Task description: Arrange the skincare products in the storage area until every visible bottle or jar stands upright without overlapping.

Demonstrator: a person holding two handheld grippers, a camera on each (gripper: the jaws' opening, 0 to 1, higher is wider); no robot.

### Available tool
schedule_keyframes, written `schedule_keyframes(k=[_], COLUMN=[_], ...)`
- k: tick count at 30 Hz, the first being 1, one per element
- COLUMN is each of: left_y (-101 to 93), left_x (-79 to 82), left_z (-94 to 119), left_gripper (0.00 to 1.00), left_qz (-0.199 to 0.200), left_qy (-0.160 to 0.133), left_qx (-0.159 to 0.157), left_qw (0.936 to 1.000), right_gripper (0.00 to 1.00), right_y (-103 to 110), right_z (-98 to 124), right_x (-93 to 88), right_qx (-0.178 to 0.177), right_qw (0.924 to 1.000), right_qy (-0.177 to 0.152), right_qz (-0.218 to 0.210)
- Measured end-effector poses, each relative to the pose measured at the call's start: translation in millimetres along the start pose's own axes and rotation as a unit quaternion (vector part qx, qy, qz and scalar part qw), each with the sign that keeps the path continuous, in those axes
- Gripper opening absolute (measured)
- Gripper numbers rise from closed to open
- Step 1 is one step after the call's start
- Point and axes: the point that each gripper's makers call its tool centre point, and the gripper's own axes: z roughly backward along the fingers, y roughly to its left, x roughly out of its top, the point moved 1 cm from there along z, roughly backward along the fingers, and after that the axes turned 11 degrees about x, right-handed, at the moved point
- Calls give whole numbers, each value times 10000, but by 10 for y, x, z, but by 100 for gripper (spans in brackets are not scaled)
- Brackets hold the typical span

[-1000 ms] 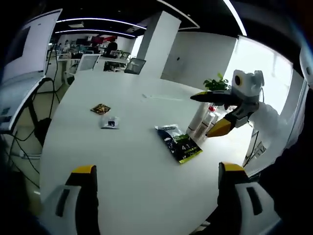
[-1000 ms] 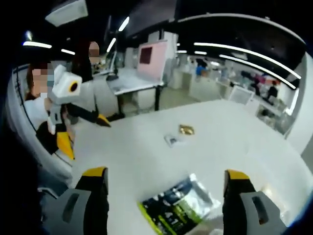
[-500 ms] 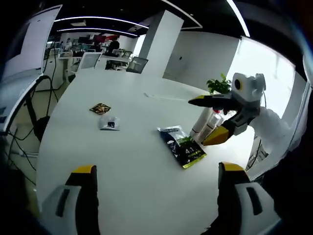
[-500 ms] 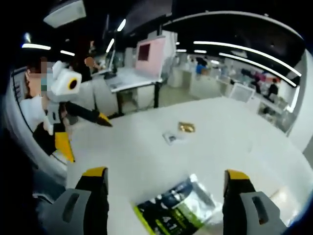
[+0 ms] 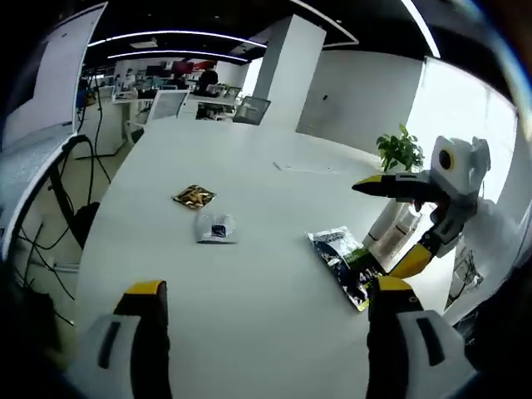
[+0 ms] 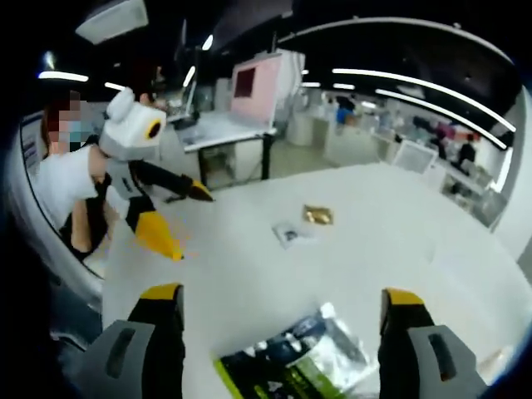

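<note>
Two or three white bottles [image 5: 389,235] stand upright near the table's right edge in the left gripper view. My right gripper [image 5: 381,226] hangs open there, one jaw above and one below the bottles as seen from here; whether it touches them I cannot tell. A black and green pouch [image 5: 343,258] lies flat beside the bottles, and shows low between my right gripper [image 6: 283,295]'s open jaws as the pouch [image 6: 291,366]. My left gripper [image 5: 266,287] is open over bare table. In the right gripper view, the left gripper [image 6: 184,218] hovers open at the left.
On the white table [image 5: 249,158] lie a gold sachet [image 5: 194,197] and a white and blue sachet [image 5: 214,229]; both sachets [image 6: 316,215] [image 6: 291,234] also show mid-table. A potted plant [image 5: 401,150] stands behind the bottles. A person [image 6: 71,179] stands at the table's edge.
Both cameras have shifted. The left gripper now shows larger and further right in the right gripper view. In the left view the right gripper sits further right and lower. Both stay open.
</note>
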Motion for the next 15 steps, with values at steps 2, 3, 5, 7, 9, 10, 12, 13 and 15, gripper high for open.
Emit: schedule_keyframes(k=[2,3,5,7,9,10,12,13,15], left_y=[60,74,88,96,103,116,147,159,174], left_x=[25,39,73,85,91,100,117,127,135], left_z=[-104,-144,-243,-345,-443,-498,-594,-635,-721], left_gripper=[95,95,95,93,92,92,91,90,88], left_qz=[-96,-98,-72,-3,-29,-96,-188,-186,-203], left_qy=[2,2,-17,24,64,47,14,-14,-37], left_qx=[119,147,140,133,175,238,340,371,406], left_qw=[9999,9998,9999,9999,9998,9997,9992,9991,9990], right_gripper=[99,99,99,99,99,99,98,98,98], right_y=[8,11,18,23,27,28,30,28,23], right_z=[-32,-43,-61,-78,-93,-99,-109,-113,-130], right_x=[-26,-35,-49,-56,-68,-70,-76,-77,-91], right_qx=[45,63,96,123,154,164,184,184,197], right_qw=[10000,10000,9999,9999,9998,9998,9998,9998,9997], right_qy=[42,54,67,70,99,103,111,108,112], right_qz=[1,2,-20,-36,-31,-28,-41,-44,-67])
